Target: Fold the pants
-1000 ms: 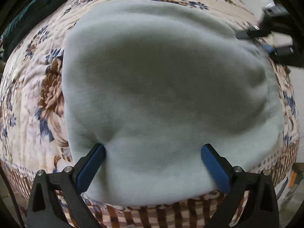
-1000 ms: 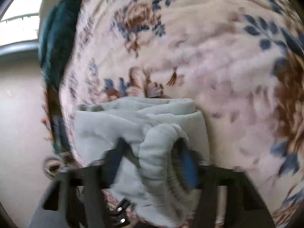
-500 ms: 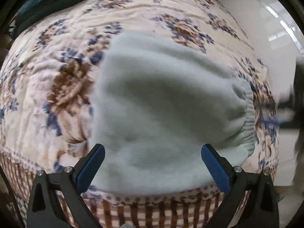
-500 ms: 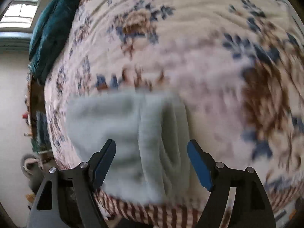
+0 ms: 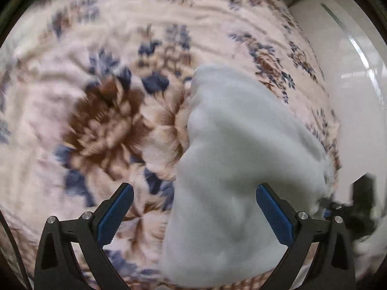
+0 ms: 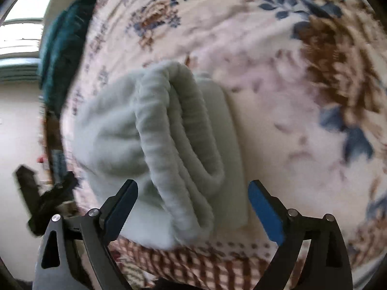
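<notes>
Gone is the centred, frame-filling bundle of a second ago: from the left wrist, the folded pants [image 5: 241, 169] now slide off to the right half of the picture, and the brown-and-blue flower on the floral bedspread [image 5: 104, 125] fills the left. Pale grey-green fleece, soft and thick, smooth on top, it lies flat on the spread close to the checked border at the bed's near edge. From this camera its long axis climbs from bottom centre up and slightly right, narrowing to a rounded end. The left gripper [image 5: 193, 211] hangs above it with blue pads [image 5: 116, 213] spread wide, nothing pinched; the right-hand pad sits over the fabric, the left over bare quilt. At the far right edge a dark blurred shape of the other tool peeks in. Over to the right wrist: the right gripper [image 6: 193, 211], which clamped the ribbed waistband a second ago, is letting go, jaws opening and now well apart, the bundle lying between them without either pad pressing it. Here the pants [image 6: 154, 145] show their stacked layers, the gathered elastic waistband [image 6: 179, 149] curling over the top, running from upper centre down toward the camera. A dark teal blanket [image 6: 63, 48] sits at the far end of the bed, upper left.
</notes>
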